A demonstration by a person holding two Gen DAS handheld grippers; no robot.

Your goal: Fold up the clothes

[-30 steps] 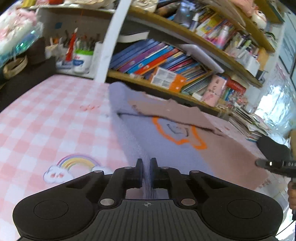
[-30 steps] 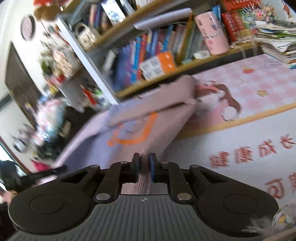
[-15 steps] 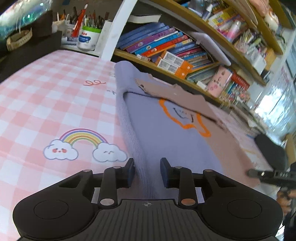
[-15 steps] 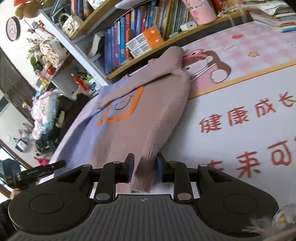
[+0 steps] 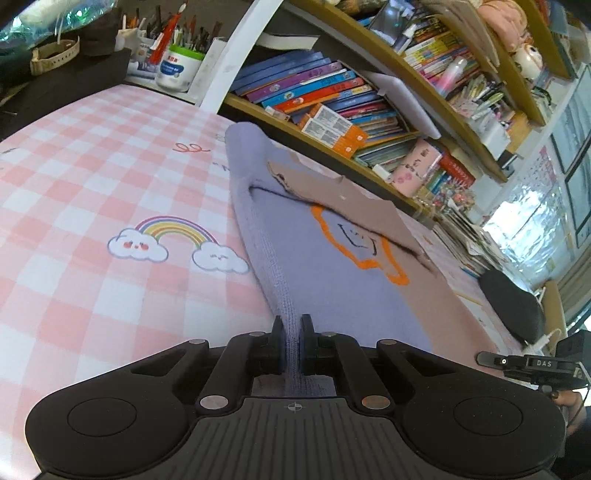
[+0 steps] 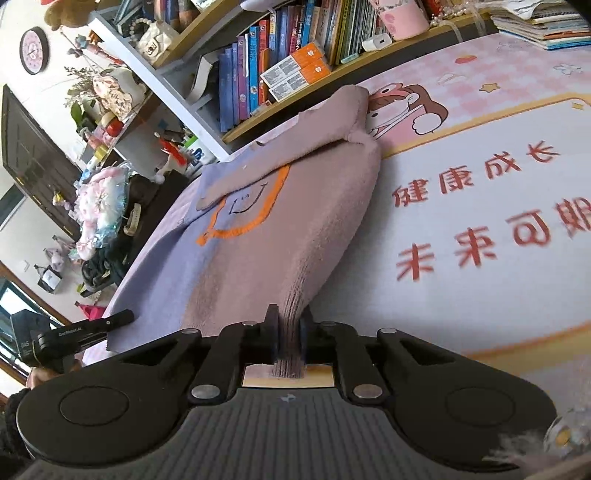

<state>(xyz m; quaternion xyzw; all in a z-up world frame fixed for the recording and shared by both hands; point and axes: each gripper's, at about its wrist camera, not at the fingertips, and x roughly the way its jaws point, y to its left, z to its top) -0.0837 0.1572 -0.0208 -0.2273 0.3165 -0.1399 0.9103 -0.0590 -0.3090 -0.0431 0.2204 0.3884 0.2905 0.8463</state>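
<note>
A knitted sweater (image 5: 332,280), lilac on its left and dusty pink on its right with an orange star face, lies on the pink patterned table cover (image 5: 92,192). Its sleeves are folded across the chest. My left gripper (image 5: 292,334) is shut on the sweater's lilac hem corner. My right gripper (image 6: 288,330) is shut on the pink hem corner of the sweater (image 6: 258,251). Each gripper shows at the edge of the other's view, the right one (image 5: 532,363) and the left one (image 6: 74,334).
A bookshelf (image 5: 332,107) packed with books runs along the table's far edge. A jar of pens (image 5: 177,66) and a dark box stand at the far left. Stacked papers (image 6: 543,22) lie at the far right. A black pad (image 5: 513,306) lies beside the sweater.
Both grippers were shut on the hem a second ago, opened half a second ago, and are now shut again on the hem corners. The sweater lies flatter on the table.
</note>
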